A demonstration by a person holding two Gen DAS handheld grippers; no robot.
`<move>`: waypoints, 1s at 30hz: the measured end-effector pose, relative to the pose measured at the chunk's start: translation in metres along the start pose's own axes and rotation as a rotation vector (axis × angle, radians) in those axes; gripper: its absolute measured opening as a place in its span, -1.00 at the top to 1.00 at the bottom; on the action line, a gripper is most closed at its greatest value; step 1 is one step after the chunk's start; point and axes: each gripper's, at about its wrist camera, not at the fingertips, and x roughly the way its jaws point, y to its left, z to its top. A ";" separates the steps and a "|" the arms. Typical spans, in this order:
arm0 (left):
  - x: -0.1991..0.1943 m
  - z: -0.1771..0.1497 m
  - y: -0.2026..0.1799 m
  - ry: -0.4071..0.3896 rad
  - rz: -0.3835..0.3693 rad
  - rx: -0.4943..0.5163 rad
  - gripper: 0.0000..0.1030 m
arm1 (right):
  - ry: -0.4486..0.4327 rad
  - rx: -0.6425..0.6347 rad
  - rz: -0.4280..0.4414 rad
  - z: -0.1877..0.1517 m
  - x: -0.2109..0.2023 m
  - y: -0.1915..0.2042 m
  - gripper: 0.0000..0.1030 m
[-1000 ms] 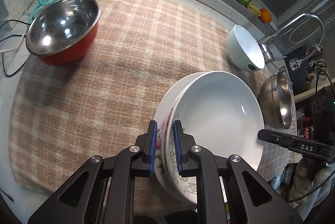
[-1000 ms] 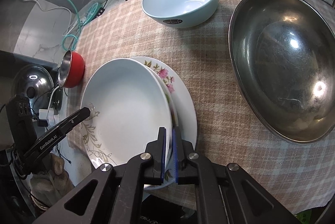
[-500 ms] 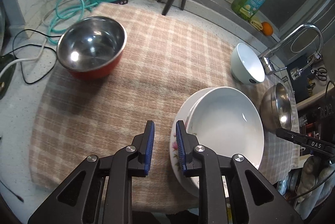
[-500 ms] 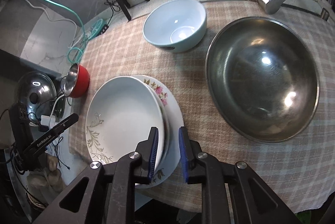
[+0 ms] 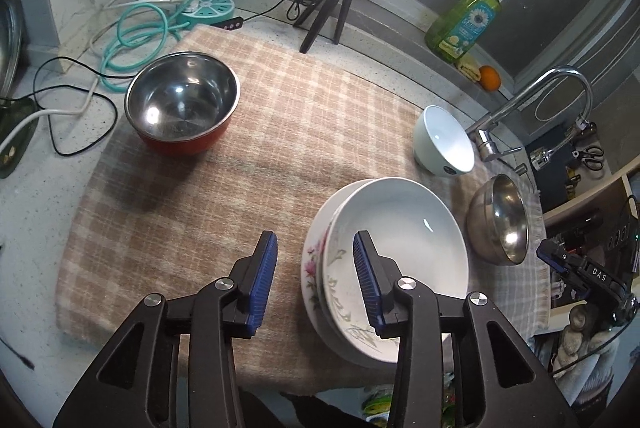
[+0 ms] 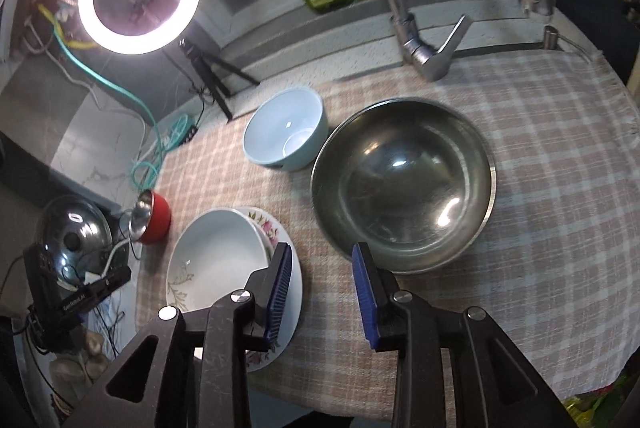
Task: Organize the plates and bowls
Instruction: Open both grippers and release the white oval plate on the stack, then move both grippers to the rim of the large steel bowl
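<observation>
White, the deep ceramic plate [image 5: 400, 248] sits stacked on the flowered plate [image 6: 280, 228] on my checked cloth [image 5: 200, 207]; left gripper [image 5: 316, 284] and right gripper [image 6: 322, 292] have just been opening, both empty.

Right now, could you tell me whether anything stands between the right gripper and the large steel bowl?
Nothing visible does. The right gripper is open and empty, and only bare checked cloth lies between its fingers and the large steel bowl. The stacked plates sit off to one side.
</observation>
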 end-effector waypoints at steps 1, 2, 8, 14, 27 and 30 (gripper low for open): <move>-0.001 -0.001 -0.002 -0.002 -0.005 0.002 0.26 | -0.012 0.005 -0.002 0.000 -0.004 -0.003 0.44; -0.002 -0.002 -0.004 -0.004 -0.010 0.001 0.26 | -0.026 0.014 -0.005 0.001 -0.009 -0.007 0.44; -0.006 -0.008 -0.020 -0.010 -0.038 0.007 0.26 | -0.051 0.073 -0.019 0.003 -0.028 -0.033 0.43; -0.010 -0.012 -0.028 -0.019 -0.050 -0.010 0.26 | -0.060 0.124 -0.024 0.001 -0.039 -0.060 0.43; 0.020 -0.009 -0.111 0.005 -0.114 0.126 0.26 | -0.012 0.045 -0.061 0.029 -0.024 -0.086 0.43; 0.037 -0.008 -0.133 0.024 -0.131 0.154 0.26 | -0.001 0.016 -0.066 0.036 -0.020 -0.089 0.43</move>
